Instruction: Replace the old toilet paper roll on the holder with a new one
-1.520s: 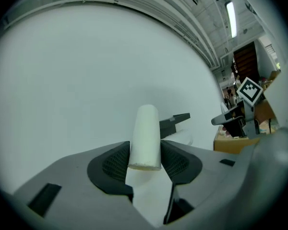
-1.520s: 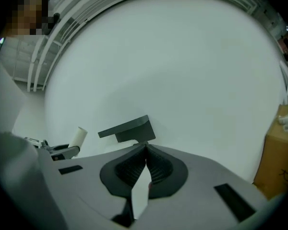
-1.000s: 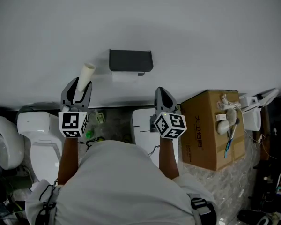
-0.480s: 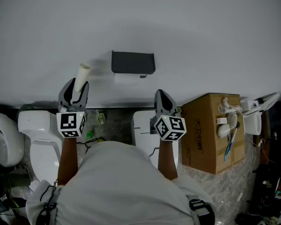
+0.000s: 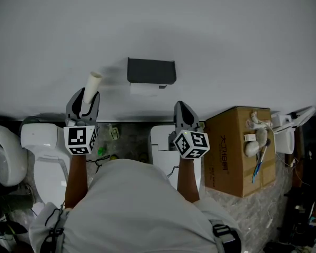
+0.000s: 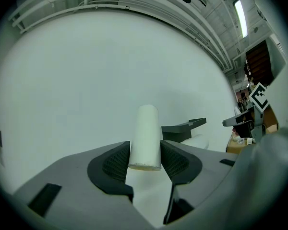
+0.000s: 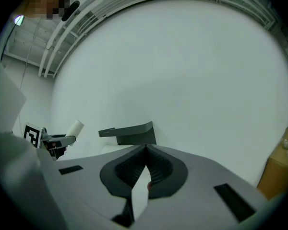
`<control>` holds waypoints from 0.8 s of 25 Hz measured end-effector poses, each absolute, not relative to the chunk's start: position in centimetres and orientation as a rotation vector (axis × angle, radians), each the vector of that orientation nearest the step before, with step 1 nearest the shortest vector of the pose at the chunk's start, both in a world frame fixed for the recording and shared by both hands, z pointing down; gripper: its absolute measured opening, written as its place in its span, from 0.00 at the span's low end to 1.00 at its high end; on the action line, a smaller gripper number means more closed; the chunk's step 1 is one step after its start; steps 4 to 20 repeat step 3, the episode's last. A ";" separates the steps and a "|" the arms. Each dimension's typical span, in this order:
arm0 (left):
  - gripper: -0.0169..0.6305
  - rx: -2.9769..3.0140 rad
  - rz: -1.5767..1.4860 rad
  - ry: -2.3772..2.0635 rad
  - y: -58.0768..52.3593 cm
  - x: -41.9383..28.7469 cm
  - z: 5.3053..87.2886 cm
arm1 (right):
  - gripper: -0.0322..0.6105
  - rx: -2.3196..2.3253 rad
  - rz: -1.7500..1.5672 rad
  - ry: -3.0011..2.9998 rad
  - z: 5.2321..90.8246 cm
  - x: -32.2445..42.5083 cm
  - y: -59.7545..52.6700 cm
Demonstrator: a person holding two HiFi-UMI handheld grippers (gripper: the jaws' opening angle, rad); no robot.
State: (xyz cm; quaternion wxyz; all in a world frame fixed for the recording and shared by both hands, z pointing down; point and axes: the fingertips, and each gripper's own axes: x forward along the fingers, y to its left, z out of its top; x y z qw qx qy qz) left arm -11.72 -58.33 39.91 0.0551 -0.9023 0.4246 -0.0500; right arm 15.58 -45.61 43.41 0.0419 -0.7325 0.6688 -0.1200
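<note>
Head view: holder [image 5: 151, 70] covers most of the roll [image 5: 143, 89].

The cardboard tube [image 6: 146, 135] is matt, off-white paper board, smooth along its side and slightly fuzzy at the cut end. The left gripper [image 6: 145, 159] has a smooth, matt grey plastic shell and dark pads [image 6: 114, 163] with a fine cross-hatched, rubbery look; the right gripper [image 7: 145, 164] has the same finish. At three o'clock from the tube, the holder [image 5: 151, 70] is dark grey and matt, plastic or metal I cannot tell. The wall [image 5: 226, 36] is smooth, matt white. In the head view the box [image 5: 231, 146] at four o'clock is plain brown cardboard, the toilet [image 5: 42, 141] at eight o'clock glossy white, the shirt [image 5: 131, 204] at six o'clock soft grey cloth
</note>
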 end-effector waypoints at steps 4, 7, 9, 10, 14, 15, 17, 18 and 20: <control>0.35 -2.739 -0.155 1.293 -58.4 -11.8 40.0 | 0.06 -2.241 -0.366 2.048 43.4 15.6 -45.7; 0.35 -2.739 -0.155 1.293 -58.4 -11.8 40.0 | 0.06 -2.241 -0.366 2.048 43.4 15.6 -45.7; 0.35 -2.739 -0.155 1.293 -58.4 -11.8 40.0 | 0.06 -2.241 -0.366 2.048 43.4 15.6 -45.7; 0.35 -2.739 -0.155 1.293 -58.4 -11.8 40.0 | 0.06 -2.241 -0.366 2.048 43.4 15.6 -45.7; 0.35 -2.739 -0.155 1.293 -58.4 -11.8 40.0 | 0.06 -2.241 -0.366 2.048 43.4 15.6 -45.7; 0.35 -2.739 -0.155 1.293 -58.4 -11.8 40.0 | 0.06 -2.241 -0.366 2.048 43.4 15.6 -45.7; 0.35 -2.739 -0.155 1.293 -58.4 -11.8 40.0 | 0.06 -2.241 -0.366 2.048 43.4 15.6 -45.7; 0.35 -2.739 -0.155 1.293 -58.4 -11.8 40.0 | 0.06 -2.241 -0.366 2.048 43.4 15.6 -45.7; 0.35 -2.739 -0.155 1.293 -58.4 -11.8 40.0 | 0.06 -2.241 -0.366 2.048 43.4 15.6 -45.7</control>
